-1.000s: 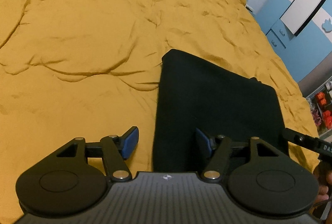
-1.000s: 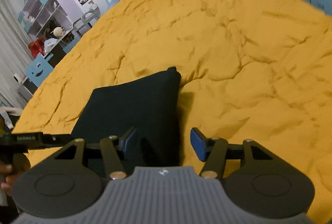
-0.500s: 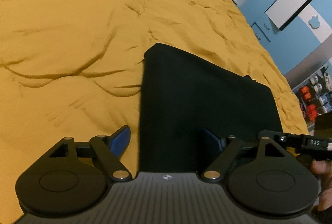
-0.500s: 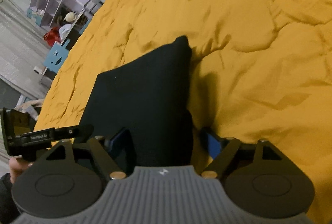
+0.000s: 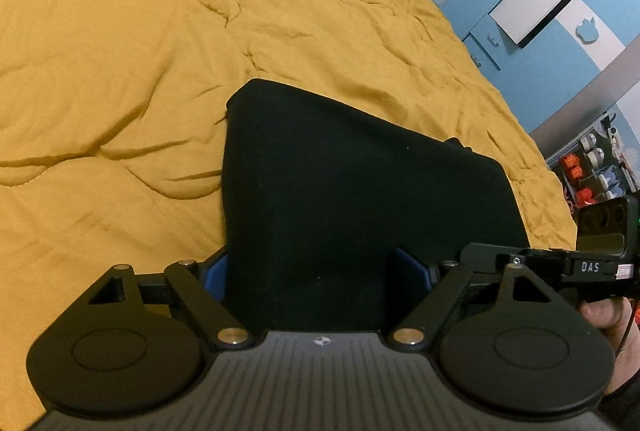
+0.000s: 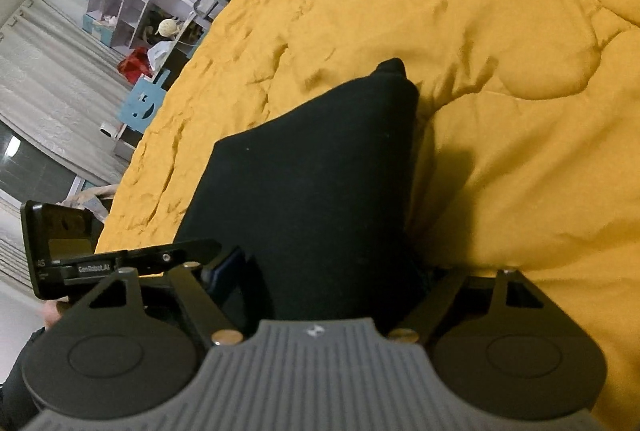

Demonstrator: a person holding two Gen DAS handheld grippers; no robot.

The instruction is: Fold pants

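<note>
The black pants [image 5: 352, 183] lie folded into a rough rectangle on the yellow bedspread [image 5: 120, 71]. My left gripper [image 5: 316, 271] is open, with the near left corner of the pants between its blue pads [image 5: 214, 277]. My right gripper [image 6: 332, 279] is open around the near right corner of the pants [image 6: 320, 183]; its right pad is hidden behind the cloth. Each gripper shows at the edge of the other's view: the right one in the left wrist view [image 5: 560, 263], the left one in the right wrist view [image 6: 120, 259].
The bedspread [image 6: 500, 71] stretches wide beyond the pants. Blue-and-white cabinets [image 5: 540, 11] stand past the bed's right edge. Shelves with toys [image 6: 132, 19] and a curtain [image 6: 44, 79] stand past its left edge.
Both grippers have moved forward and down, so the near edge of the pants now sits between the fingers of each. Both stay open.
</note>
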